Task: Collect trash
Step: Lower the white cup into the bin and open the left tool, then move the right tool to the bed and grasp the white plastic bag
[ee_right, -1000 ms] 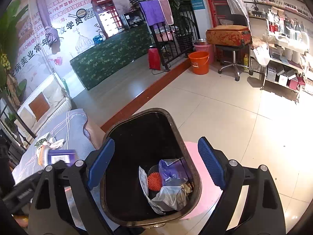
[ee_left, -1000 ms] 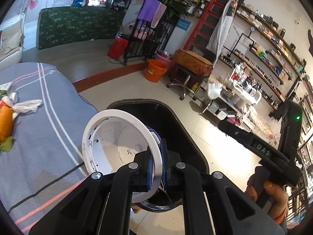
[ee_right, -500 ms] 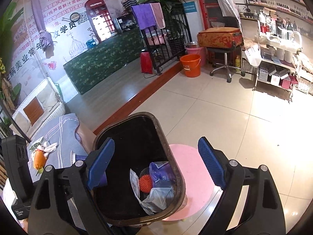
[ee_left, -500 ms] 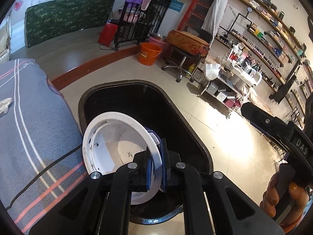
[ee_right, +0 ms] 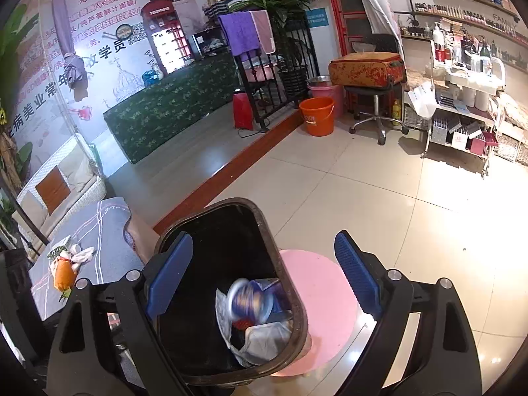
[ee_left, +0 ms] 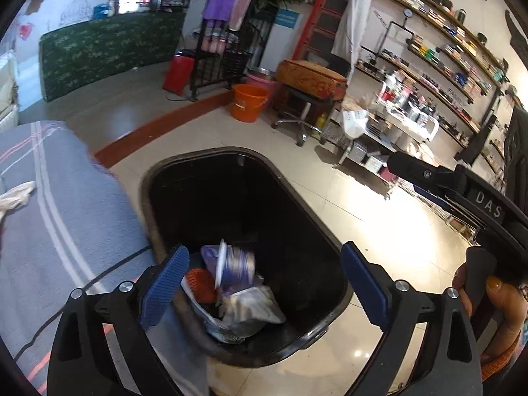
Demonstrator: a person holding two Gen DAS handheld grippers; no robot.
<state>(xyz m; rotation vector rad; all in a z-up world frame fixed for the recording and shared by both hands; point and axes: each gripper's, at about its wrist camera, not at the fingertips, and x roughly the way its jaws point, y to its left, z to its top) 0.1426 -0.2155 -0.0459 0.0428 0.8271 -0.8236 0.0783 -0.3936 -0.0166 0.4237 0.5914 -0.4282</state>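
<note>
A black trash bin (ee_left: 250, 165) (ee_right: 274, 254) stands on the tiled floor beside the grey striped bed. My left gripper (ee_left: 264, 283) hovers over it, its jaws opening wide with nothing between the pads. A white and purple paper cup (ee_left: 232, 265) (ee_right: 246, 298), blurred, lies tilted on the wrappers and orange net at the bin's bottom. My right gripper (ee_right: 262, 279) stands open above the bin's right rim, holding nothing. Its black body (ee_left: 462, 191) shows at the right of the left wrist view, with a hand (ee_left: 491, 300) on its handle.
More trash lies on the bed (ee_right: 105, 231): an orange wrapper (ee_right: 62, 274) and crumpled white tissue (ee_right: 82, 254) (ee_left: 16, 194). A pink round mat (ee_right: 320, 300) lies under the bin. An orange bucket (ee_left: 247, 102), a stool and shelves stand farther back.
The left gripper opened and let go of the paper cup, which dropped into the bin. The left view swung a little over the bin. The right gripper stayed open.
</note>
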